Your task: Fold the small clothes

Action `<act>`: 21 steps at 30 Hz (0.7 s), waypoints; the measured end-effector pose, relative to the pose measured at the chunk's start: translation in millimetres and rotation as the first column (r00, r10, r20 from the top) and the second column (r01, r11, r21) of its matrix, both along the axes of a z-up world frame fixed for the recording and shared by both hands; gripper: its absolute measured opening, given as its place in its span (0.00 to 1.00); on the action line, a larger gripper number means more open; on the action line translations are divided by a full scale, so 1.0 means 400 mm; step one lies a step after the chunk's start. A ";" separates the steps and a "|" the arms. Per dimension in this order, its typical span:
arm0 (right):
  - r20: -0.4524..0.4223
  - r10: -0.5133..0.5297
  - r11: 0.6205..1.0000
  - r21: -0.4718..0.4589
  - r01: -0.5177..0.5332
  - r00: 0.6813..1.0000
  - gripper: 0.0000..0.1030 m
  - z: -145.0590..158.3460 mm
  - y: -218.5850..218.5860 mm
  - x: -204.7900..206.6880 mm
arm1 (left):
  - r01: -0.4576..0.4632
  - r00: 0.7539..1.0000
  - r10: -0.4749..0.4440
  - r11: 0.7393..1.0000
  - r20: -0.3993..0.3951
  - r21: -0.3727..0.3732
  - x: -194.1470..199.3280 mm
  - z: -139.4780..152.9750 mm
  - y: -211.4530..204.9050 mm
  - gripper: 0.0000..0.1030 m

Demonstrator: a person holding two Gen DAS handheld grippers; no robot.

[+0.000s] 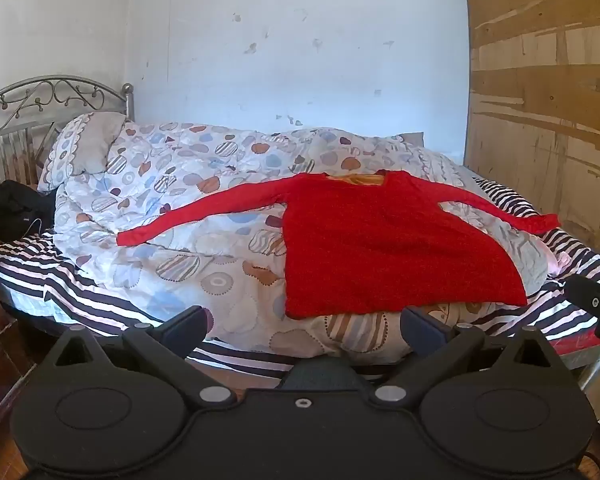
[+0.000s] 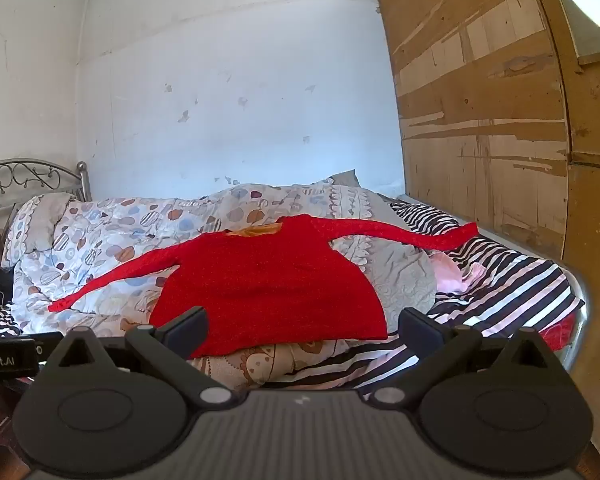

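A red long-sleeved top [image 1: 384,244] lies flat, front down or up I cannot tell, on the patterned quilt, both sleeves spread out sideways, collar away from me. It also shows in the right wrist view [image 2: 272,284]. My left gripper [image 1: 304,326] is open and empty, just short of the top's near hem. My right gripper [image 2: 302,326] is open and empty, its fingers at the near hem, not touching cloth as far as I can see.
The bed has a spotted quilt [image 1: 172,208], a striped sheet [image 1: 80,280], a pillow [image 1: 84,148] and a metal headboard [image 1: 48,100] at left. A wooden board wall [image 1: 540,120] stands at right. A black bag [image 1: 12,208] lies at far left.
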State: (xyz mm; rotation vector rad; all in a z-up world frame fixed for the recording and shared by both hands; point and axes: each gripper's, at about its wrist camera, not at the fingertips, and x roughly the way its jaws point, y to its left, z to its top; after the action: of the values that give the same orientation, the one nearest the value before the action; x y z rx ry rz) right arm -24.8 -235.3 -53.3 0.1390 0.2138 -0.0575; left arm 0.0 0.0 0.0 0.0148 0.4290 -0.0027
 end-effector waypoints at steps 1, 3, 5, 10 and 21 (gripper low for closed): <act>0.000 0.000 1.000 0.001 0.000 1.000 1.00 0.000 0.000 0.000 | 0.000 1.000 0.000 1.000 0.000 0.000 0.000 0.000 0.000 0.99; 0.002 -0.001 1.000 0.002 0.000 1.000 1.00 0.000 -0.001 0.000 | 0.000 1.000 0.000 1.000 0.000 0.003 0.000 0.000 0.000 0.99; 0.005 -0.001 1.000 0.001 0.001 1.000 1.00 -0.001 0.000 -0.001 | -0.001 1.000 0.001 1.000 -0.002 0.004 0.001 0.000 0.000 0.99; 0.005 -0.001 1.000 0.006 0.001 1.000 1.00 -0.006 0.001 0.001 | -0.009 1.000 0.009 1.000 -0.002 0.013 0.002 0.013 -0.004 0.99; 0.017 -0.007 1.000 0.009 0.007 1.000 1.00 0.000 -0.003 -0.006 | -0.003 1.000 0.003 1.000 0.016 0.025 -0.008 0.014 -0.007 0.99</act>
State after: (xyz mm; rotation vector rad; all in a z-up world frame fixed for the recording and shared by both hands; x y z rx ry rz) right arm -27.1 -236.6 -53.3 0.1488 0.1963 -0.0622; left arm -3.2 -2.7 5.8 0.0384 0.4129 0.0055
